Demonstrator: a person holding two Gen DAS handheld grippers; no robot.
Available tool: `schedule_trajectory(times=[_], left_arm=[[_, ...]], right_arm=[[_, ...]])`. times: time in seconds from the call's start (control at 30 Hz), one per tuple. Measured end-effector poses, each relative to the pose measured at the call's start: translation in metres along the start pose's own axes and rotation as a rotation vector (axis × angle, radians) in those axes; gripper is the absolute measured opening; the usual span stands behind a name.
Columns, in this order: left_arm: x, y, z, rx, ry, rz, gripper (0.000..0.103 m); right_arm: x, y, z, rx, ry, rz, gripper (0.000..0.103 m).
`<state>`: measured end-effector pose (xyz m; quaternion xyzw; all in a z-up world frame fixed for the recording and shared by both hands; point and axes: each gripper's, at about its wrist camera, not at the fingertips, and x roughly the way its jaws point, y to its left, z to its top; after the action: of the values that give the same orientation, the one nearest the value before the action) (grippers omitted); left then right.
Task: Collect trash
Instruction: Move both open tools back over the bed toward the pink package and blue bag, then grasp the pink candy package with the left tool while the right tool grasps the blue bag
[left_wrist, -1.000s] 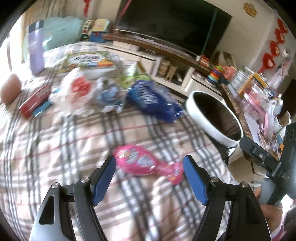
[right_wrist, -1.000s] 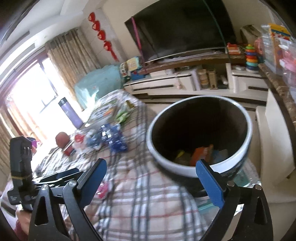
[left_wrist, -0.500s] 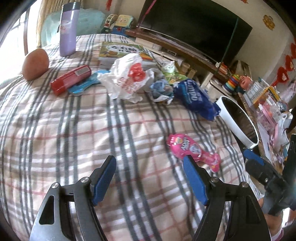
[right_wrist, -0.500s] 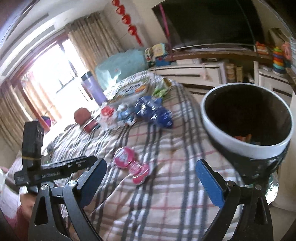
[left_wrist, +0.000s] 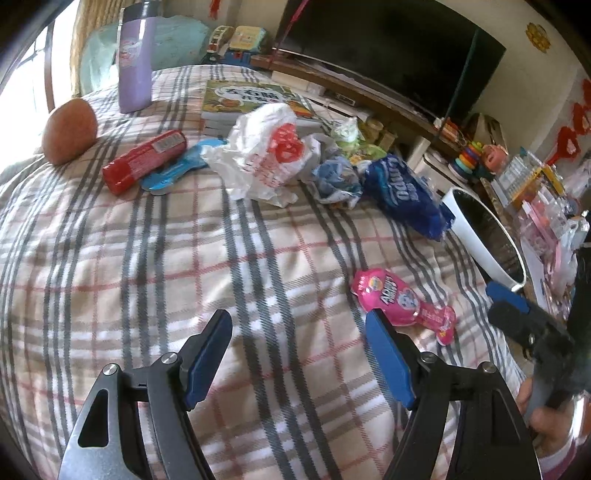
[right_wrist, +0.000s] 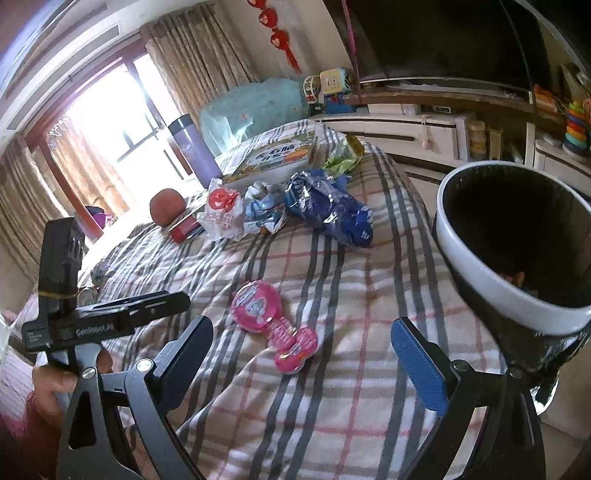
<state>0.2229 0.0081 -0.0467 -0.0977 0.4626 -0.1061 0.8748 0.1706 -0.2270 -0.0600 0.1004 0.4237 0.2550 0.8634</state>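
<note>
Daylit and bright, with glare blowing out the window (right_wrist: 107, 122) in the right view. Sharp at centre, soft and strongly bent toward dark fisheye corners. Soft shadows only, on the blanket (left_wrist: 184, 266) under the wrappers.

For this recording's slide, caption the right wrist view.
Open right claw above a pink candy wrapper on the plaid blanket, bin alongside.

Black bar of left gripper (right_wrist: 110, 321), near left in right wrist view: white lettering, roughly "GenRobot.AI". Blue wrapper (left_wrist: 404, 194), far right on plaid cloth: white brand lettering, not clearly legible. Pink wrapper (left_wrist: 399, 299), book cover (left_wrist: 243, 96): print unreadable.
</note>
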Motion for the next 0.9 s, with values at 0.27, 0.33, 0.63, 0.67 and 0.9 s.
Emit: schedule_trajectory(times=[0.27,0.33,0.63,0.67,0.9], left_arm=[[0.012,-0.029,-0.002,0.065,0.064,-0.076,0.074],[0.019,-0.041,-0.002,0.049,0.092,-0.132,0.074],[0.055,-0.088,0.007,0.103,0.067,-0.013,0.082],[0.057,-0.093,0.006,0.125,0.054,0.017,0.081],[0.060,-0.089,0.004,0.221,0.035,0.077,0.047]], right_arm=[[-0.002,-0.017,0.019,0.022,-0.029,0.009,0.098],[-0.006,-0.023,0.023,0.037,-0.050,0.010,0.098],[-0.036,-0.049,0.029,0.094,-0.158,-0.045,0.098],[-0.039,-0.052,0.028,0.101,-0.167,-0.049,0.098],[-0.039,-0.064,0.029,0.132,-0.173,-0.048,0.098]])
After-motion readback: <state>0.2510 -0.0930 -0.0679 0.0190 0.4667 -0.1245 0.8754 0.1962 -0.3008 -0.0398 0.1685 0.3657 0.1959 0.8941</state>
